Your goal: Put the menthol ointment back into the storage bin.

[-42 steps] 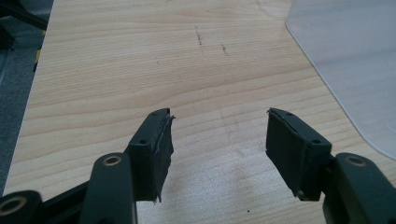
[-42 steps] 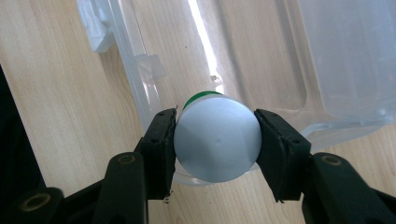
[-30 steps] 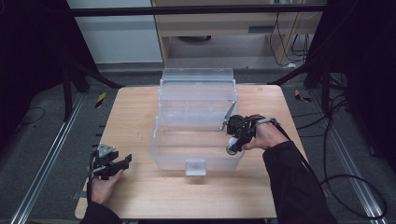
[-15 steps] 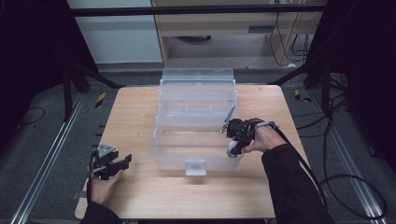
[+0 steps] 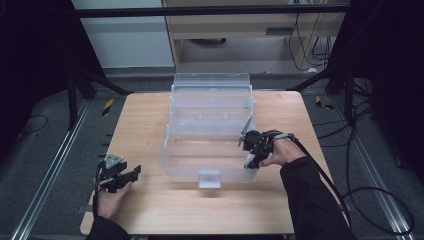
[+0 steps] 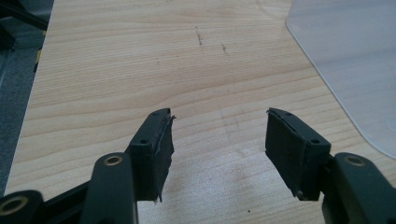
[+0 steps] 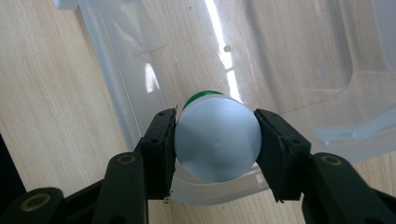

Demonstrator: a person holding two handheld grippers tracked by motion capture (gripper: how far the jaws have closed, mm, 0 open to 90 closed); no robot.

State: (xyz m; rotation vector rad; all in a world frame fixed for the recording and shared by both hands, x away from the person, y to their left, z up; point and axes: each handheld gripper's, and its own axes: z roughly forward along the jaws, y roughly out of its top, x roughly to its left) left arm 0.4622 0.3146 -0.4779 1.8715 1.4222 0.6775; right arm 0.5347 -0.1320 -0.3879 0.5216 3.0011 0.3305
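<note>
Right tongs (image 7: 215, 140) are gripping a white bottle (image 7: 217, 142) with a green cap, holding it over the front right corner of the clear plastic bin (image 5: 186, 170); left tongs (image 6: 217, 140) are sitting open and empty on the worktop (image 5: 145, 112), well apart from the bin

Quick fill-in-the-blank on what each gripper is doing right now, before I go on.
1. The right gripper is shut on a white ____ with a green far end.
2. The left gripper rests on the table with its fingers ____.
3. The right gripper holds its load over the front right corner of the clear plastic ____.
4. The table top is made of ____.

Missing words: bottle; open; bin; wood
</note>
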